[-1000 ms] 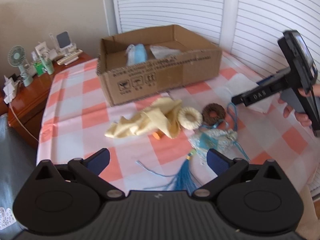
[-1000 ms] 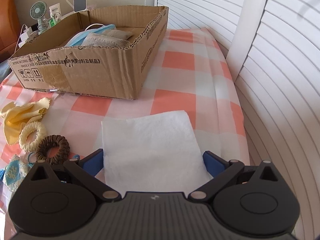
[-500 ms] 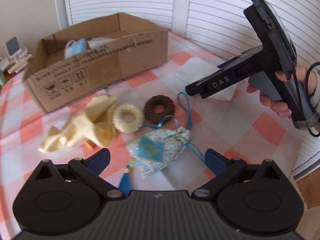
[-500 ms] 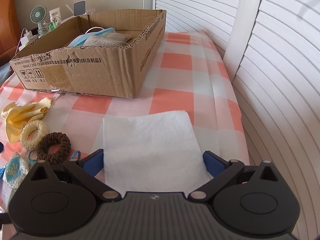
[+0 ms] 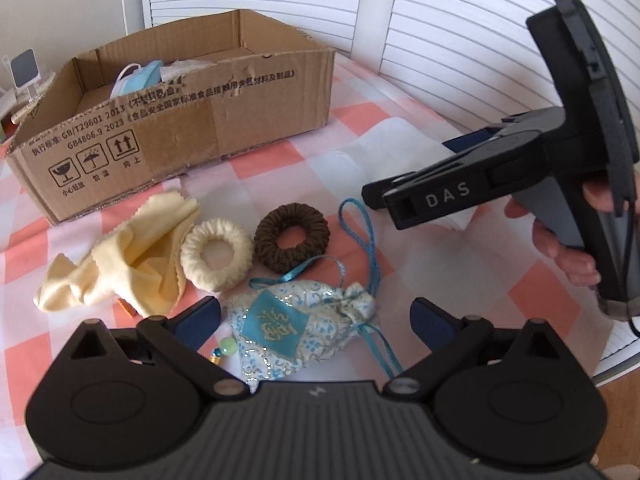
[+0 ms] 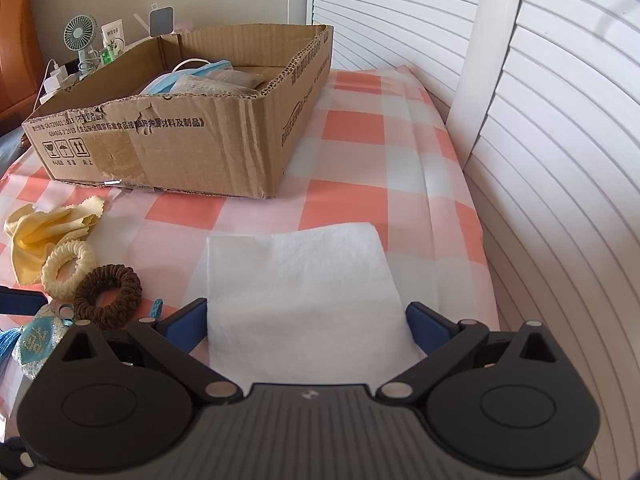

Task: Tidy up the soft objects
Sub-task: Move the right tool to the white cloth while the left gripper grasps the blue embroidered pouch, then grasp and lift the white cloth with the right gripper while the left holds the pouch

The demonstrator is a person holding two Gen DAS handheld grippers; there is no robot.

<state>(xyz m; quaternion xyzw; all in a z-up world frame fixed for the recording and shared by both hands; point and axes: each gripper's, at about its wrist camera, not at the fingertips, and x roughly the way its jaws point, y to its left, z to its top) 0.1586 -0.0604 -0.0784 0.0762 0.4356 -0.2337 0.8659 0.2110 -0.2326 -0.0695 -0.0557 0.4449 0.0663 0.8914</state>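
Both views are bright with soft daylight, strongest on the white slatted shutters [image 6: 560,120], which wash out to near-glare at the right edges. Fisheye curvature bends the slats and darkens the frame corners (black vignette). The pink-and-white checked tablecloth [image 5: 500,280] carries soft, faint shadows. Focus is fairly sharp centrally; the small green desk fan [image 6: 80,38] looks slightly soft.

sunlit white louvered shutters [image 6: 560,120], checkered tablecloth [image 6: 352,128]

Before my claw: a white-and-blue floral drawstring pouch [image 5: 304,330], brown [image 5: 292,237] and cream [image 5: 216,254] knitted hair rings, a pale-yellow cloth [image 5: 120,264], and an orange-and-white checked tablecloth [image 5: 532,300].
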